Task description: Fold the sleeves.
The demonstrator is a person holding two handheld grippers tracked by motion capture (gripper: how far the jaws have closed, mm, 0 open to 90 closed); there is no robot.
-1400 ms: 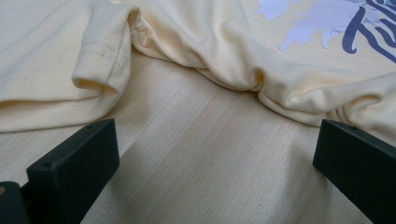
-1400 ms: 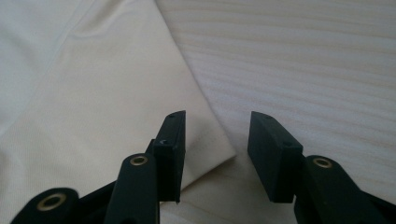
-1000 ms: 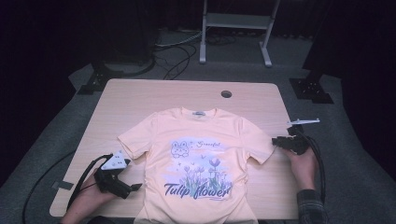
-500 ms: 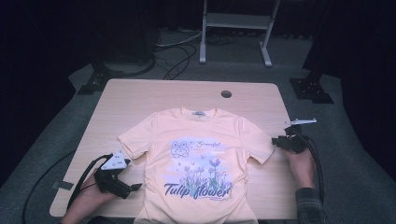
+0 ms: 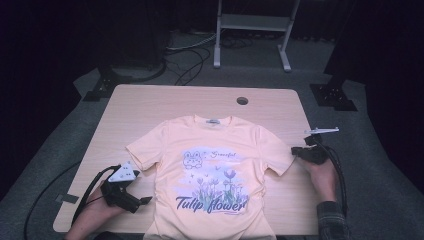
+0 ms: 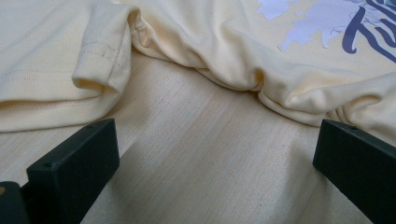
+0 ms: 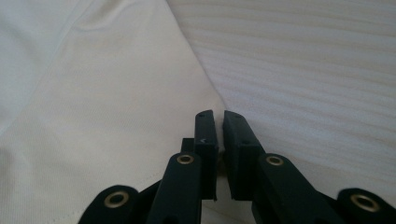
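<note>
A pale yellow T-shirt [image 5: 215, 170] with a "Tulip flower" print lies flat, front up, on the wooden table [image 5: 150, 110]. My left gripper [image 5: 145, 200] rests low at the shirt's left side, below its sleeve. Its jaws stand wide open [image 6: 215, 130] over bare wood, with the bunched side seam [image 6: 210, 56] just ahead. My right gripper [image 5: 295, 150] is at the tip of the shirt's other sleeve. Its jaws have just been closing and now stand shut [image 7: 219, 116] on the sleeve's edge [image 7: 93, 116].
A round cable hole [image 5: 242, 100] sits near the table's far edge. Behind the table are a metal frame stand [image 5: 255, 22], floor cables [image 5: 185, 55] and dark stand feet [image 5: 100, 87]. Bare wood lies beyond the collar.
Both hands have kept their places. The right gripper's jaws look closer together at the sleeve edge than before.
</note>
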